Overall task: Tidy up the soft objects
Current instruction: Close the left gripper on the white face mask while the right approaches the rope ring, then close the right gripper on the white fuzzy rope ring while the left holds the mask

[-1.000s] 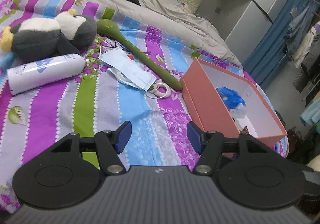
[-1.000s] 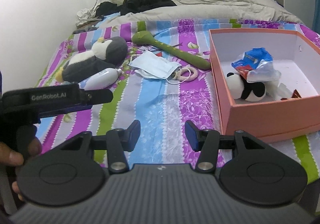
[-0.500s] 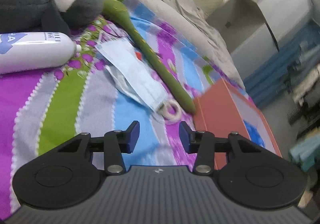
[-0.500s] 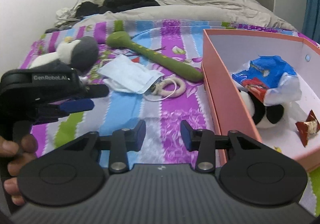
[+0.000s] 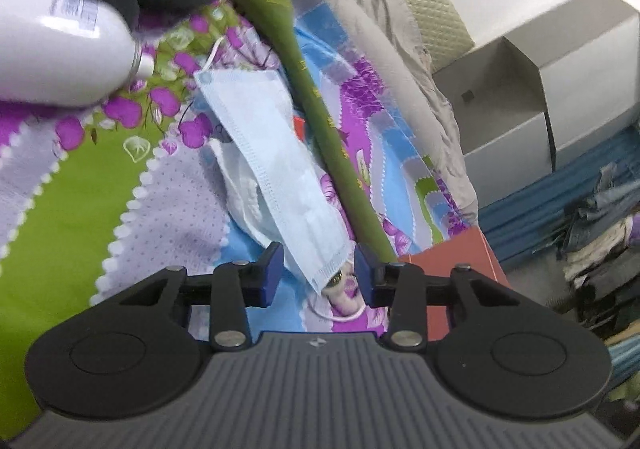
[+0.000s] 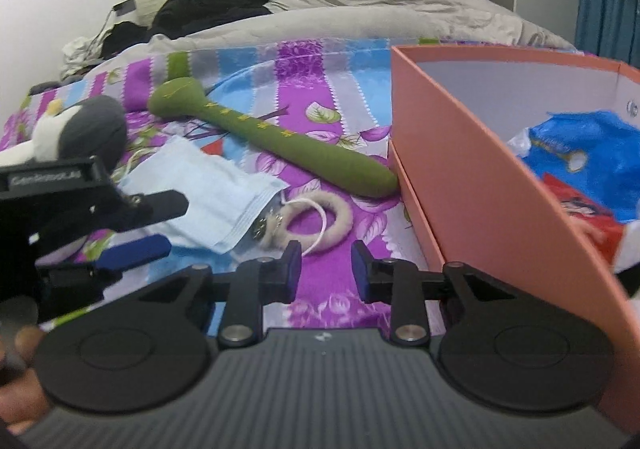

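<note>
I work both claws from far away, and now both are low over the striped bed sheet (image 6: pixel 340 97). The soft things still to organize lie in a loose group beside the pink box (image 6: pixel 480 185). I think this box is the collecting place, because a blue bag (image 6: pixel 588 153) and other soft pieces already lie inside it.

The face mask (image 5: pixel 276 169) lies flat on the sheet, partly over a second white mask. Its near corner sits between the fingers of the left claw (image 5: pixel 318 275). These jaws have just been closing to a middle width, but the pads do not press the mask yet, so I hold nothing. I aim at the corner because a flat mask gives no other edge to pinch.

The green plush stick (image 6: pixel 272 137) lies diagonally, with its thin end touching the box wall. The fluffy ring (image 6: pixel 340 217) lies just beside the mask, with the mask's ear loop across it. The right claw (image 6: pixel 322 269) is near the ring; its jaws have just been closing to a narrow gap with only sheet between them.

The grey plush penguin (image 6: pixel 80 129) and the white bottle (image 5: pixel 60 49) are further off, touching each other.

Both claws point down at a slope. From the right view, the left claw comes in sideways, one finger above the other.
</note>
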`<state>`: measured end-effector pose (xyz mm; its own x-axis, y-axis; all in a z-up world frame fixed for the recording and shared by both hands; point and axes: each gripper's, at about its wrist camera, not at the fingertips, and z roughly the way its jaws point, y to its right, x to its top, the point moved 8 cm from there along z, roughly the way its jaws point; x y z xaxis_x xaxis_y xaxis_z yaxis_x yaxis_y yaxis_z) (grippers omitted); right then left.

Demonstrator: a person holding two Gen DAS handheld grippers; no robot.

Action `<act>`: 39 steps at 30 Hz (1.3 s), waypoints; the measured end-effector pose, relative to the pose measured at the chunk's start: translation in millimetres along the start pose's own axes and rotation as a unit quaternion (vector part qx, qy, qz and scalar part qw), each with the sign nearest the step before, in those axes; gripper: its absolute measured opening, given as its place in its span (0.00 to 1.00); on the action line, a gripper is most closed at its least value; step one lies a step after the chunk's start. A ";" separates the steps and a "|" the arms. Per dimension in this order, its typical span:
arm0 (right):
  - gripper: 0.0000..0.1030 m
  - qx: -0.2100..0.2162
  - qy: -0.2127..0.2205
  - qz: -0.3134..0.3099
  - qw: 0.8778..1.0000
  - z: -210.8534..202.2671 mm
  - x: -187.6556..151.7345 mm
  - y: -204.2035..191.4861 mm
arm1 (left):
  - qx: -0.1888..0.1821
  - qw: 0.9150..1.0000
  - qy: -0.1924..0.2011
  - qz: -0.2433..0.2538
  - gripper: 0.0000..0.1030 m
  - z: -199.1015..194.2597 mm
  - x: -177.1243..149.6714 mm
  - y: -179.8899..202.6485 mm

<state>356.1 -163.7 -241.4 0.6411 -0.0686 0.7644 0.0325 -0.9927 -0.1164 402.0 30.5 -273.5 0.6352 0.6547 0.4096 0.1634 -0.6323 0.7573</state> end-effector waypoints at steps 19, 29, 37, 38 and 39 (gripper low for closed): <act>0.30 -0.010 -0.017 0.032 0.999 36.2 -5.3 5.8 | 0.006 0.999 -0.017 -0.035 0.05 36.9 3.3 -19.0; 0.32 0.008 -0.007 0.050 0.999 30.9 6.2 3.1 | -0.006 1.000 -0.005 0.001 0.02 -12.6 14.5 -19.1; 0.32 -0.014 -0.028 0.051 0.998 49.7 3.0 0.5 | 0.002 1.000 -0.014 0.013 0.02 -48.6 7.2 -28.6; 0.32 -0.016 -0.030 0.047 0.998 52.8 2.3 -0.3 | 0.002 1.000 -0.016 0.015 0.02 -52.6 5.3 -29.9; 0.32 -0.018 -0.030 0.043 0.998 54.8 2.7 -1.7 | 0.001 1.000 -0.017 0.017 0.02 -56.2 3.7 -31.1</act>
<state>399.8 -156.7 -273.9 0.6846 -0.1493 0.7134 -0.0514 -0.9862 -0.1571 356.8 75.9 -266.9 0.6653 0.6188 0.4177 0.1434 -0.6550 0.7419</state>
